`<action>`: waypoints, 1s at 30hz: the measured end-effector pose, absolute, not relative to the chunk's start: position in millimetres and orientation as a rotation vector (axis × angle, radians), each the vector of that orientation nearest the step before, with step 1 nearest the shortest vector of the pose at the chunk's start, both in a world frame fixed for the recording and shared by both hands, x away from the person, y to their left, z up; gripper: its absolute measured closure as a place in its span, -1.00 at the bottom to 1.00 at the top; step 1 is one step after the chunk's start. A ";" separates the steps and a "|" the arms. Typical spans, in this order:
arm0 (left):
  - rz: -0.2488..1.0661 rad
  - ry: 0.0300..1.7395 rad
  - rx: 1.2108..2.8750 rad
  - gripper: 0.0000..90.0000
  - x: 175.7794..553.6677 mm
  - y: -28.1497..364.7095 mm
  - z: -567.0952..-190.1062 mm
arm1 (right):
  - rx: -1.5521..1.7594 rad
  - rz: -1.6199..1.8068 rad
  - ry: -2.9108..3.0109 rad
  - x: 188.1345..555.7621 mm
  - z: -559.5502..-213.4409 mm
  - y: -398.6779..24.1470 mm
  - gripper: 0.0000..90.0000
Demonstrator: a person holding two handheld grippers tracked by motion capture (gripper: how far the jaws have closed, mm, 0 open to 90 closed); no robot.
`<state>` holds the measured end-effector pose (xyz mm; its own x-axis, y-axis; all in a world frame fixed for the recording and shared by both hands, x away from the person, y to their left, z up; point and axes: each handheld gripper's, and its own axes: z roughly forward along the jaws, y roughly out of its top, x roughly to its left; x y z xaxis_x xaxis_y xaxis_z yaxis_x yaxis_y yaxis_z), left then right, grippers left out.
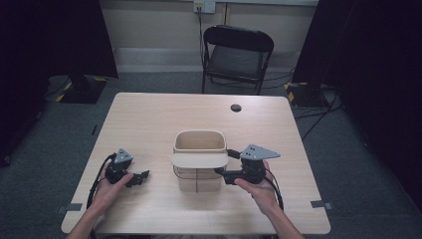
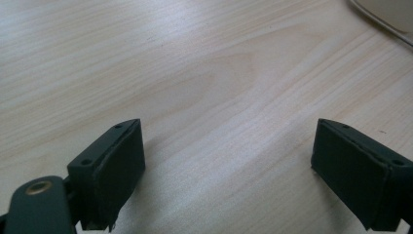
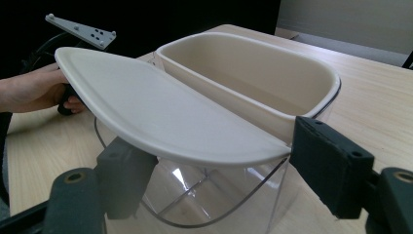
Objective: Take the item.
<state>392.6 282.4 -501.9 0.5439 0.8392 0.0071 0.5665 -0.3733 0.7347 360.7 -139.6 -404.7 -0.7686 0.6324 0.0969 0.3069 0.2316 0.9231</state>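
Both hands rest low at the near edge of the surface. Left gripper lies level, jaws wide apart over bare wood. Right gripper points level at the clear bin, jaws straddling its cream lid, not visibly pressing it.

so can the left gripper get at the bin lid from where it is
Probably yes. The left gripper rests open on the table beside the bin, with bare wood between them. The lid sticks out toward that side, and the right gripper is at the opposite end.
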 end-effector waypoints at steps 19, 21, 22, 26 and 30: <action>0.503 1.130 2.086 -0.74 392.6 282.4 -501.9 | 0.889 1.559 2.188 365.6 -404.7 -139.5 -0.39; 0.502 1.130 2.085 -0.74 392.6 282.4 -501.9 | 0.884 1.562 2.188 365.7 -403.7 -139.6 -0.37; 0.502 1.129 2.086 -0.74 392.6 282.4 -501.9 | 0.886 1.566 2.188 365.5 -403.6 -139.5 -0.35; 0.502 1.129 2.086 -0.74 392.6 282.4 -501.9 | 0.882 1.574 2.189 365.4 -403.7 -139.0 -0.32; 0.503 1.130 2.086 -0.74 392.6 282.4 -501.9 | 0.879 1.583 2.191 366.2 -403.6 -138.6 -0.30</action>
<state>392.6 282.4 -501.9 0.5434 0.8394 0.0070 0.5669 -0.3731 0.7344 366.2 -138.6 -403.6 -0.7683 0.6307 0.1094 0.3019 0.2064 0.9307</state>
